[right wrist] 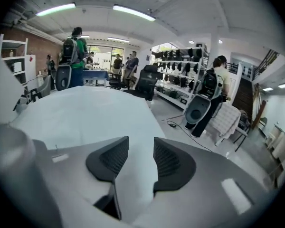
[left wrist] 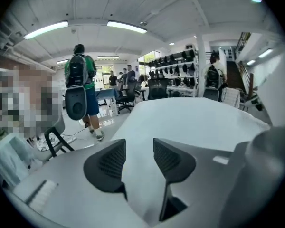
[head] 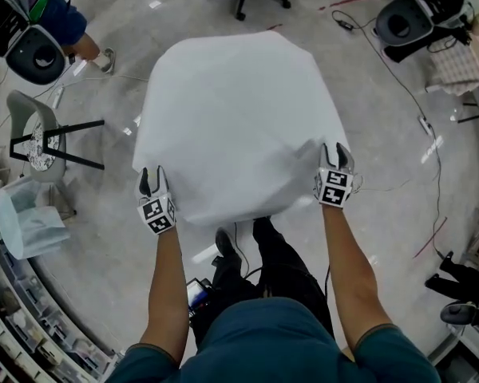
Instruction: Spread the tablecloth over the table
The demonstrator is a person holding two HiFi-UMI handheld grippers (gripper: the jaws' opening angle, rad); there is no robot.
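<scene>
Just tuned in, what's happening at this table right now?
A person is spreading a white tablecloth with a gripper in each hand. The cloth drapes the whole top, so the table underneath is hidden. The left gripper and right gripper sit at the cloth's near edge, one by each near corner. Both have their jaws apart, and the cloth's edge lies between the pads, not pinched. Some soft folds show near the front.

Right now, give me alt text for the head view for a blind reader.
From above, a white tablecloth lies draped over a table, hiding it. The person's left gripper and right gripper are at its two near corners, both open. A grey chair stands on the glossy floor at left.
</scene>
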